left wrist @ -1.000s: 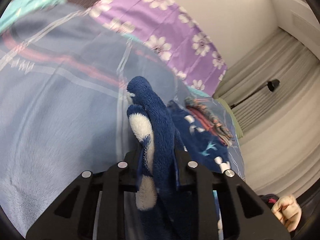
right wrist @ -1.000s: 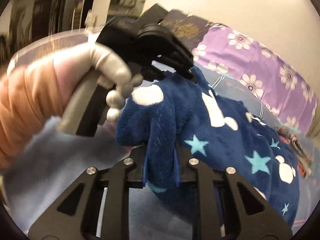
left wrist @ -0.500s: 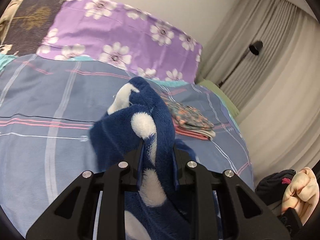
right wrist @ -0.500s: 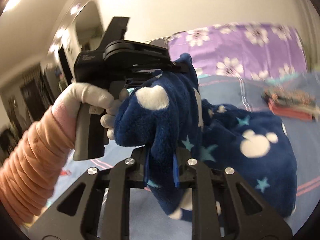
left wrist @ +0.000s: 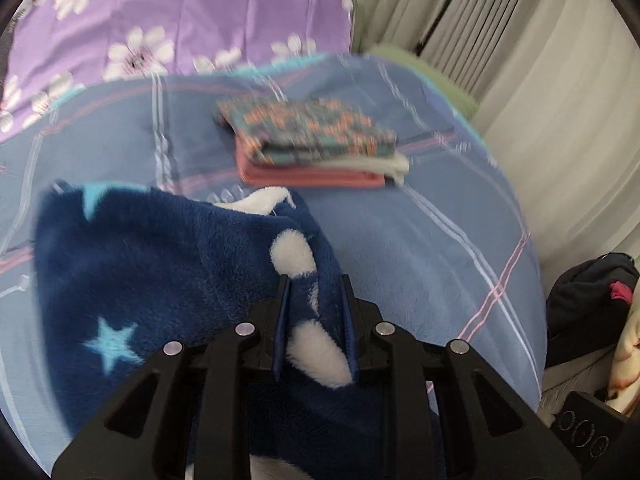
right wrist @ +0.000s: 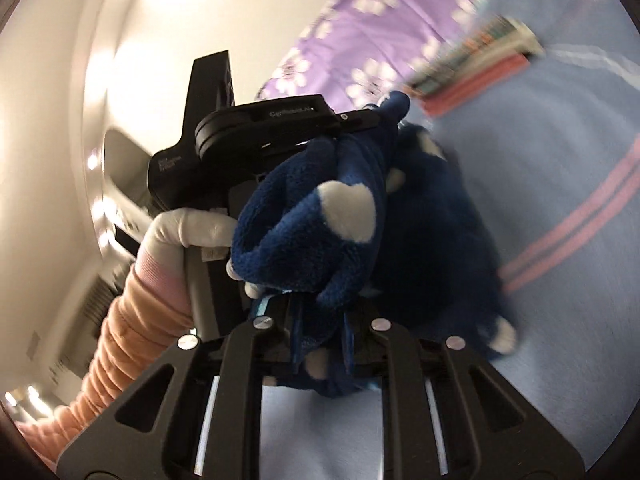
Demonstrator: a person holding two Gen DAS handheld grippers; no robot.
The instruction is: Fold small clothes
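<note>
A small navy fleece garment (left wrist: 168,264) with white patches and light-blue stars is held by both grippers over the blue plaid bedspread (left wrist: 420,264). My left gripper (left wrist: 314,292) is shut on one bunched edge of it; the rest drapes down to the left. My right gripper (right wrist: 320,312) is shut on another bunch of the same garment (right wrist: 320,224). In the right wrist view the left gripper's black body (right wrist: 260,132) and the gloved hand holding it sit just behind the fabric, very close to my right gripper.
A folded stack of small clothes (left wrist: 308,148), floral on top and pink below, lies on the bed beyond the garment and also shows in the right wrist view (right wrist: 476,76). A purple flowered pillow (left wrist: 180,20) is at the head. Pale curtains (left wrist: 560,120) hang to the right, with dark clothing (left wrist: 588,292) beside the bed.
Both grippers have swung with the garment toward the folded stack, which is now nearer and central in the left view. The fabric has dropped lower and spread left. Both grips are unchanged.
</note>
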